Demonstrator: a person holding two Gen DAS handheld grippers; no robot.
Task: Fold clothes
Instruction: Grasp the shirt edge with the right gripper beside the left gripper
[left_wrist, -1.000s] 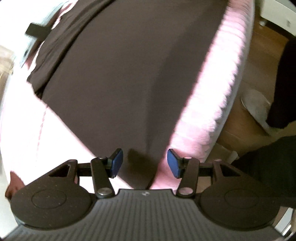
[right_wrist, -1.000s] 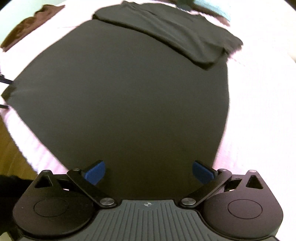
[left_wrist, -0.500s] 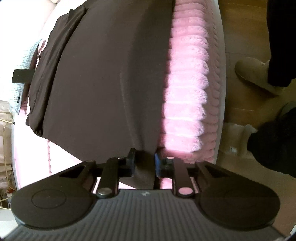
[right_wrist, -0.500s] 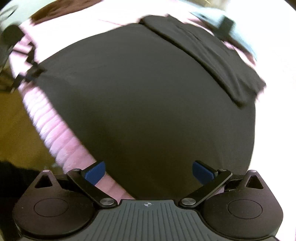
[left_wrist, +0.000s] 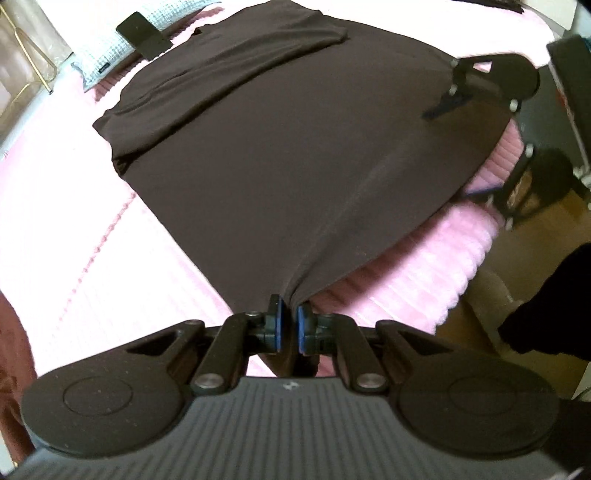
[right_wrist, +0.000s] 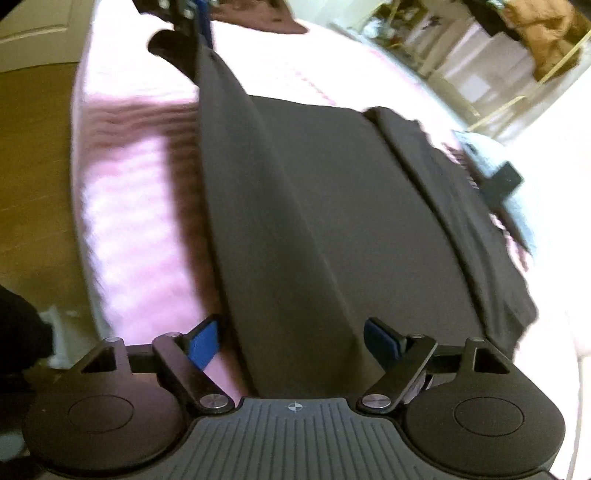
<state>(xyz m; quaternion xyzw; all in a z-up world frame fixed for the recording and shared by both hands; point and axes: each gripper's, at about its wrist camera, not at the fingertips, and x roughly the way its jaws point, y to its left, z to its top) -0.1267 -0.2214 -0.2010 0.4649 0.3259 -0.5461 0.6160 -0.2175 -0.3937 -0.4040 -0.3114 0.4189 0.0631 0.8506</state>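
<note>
Pink bed (left_wrist: 424, 266): dark garment (left_wrist: 295, 147) overhangs near edge.

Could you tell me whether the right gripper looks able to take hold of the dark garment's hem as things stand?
Probably yes: the right gripper is closing with the dark garment already between its pads, nothing blocking.

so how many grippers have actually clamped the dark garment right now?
1. The left gripper is shut on the dark garment at its near corner. The right gripper straddles the other corner, jaws closing but pads not yet pressing.
</note>
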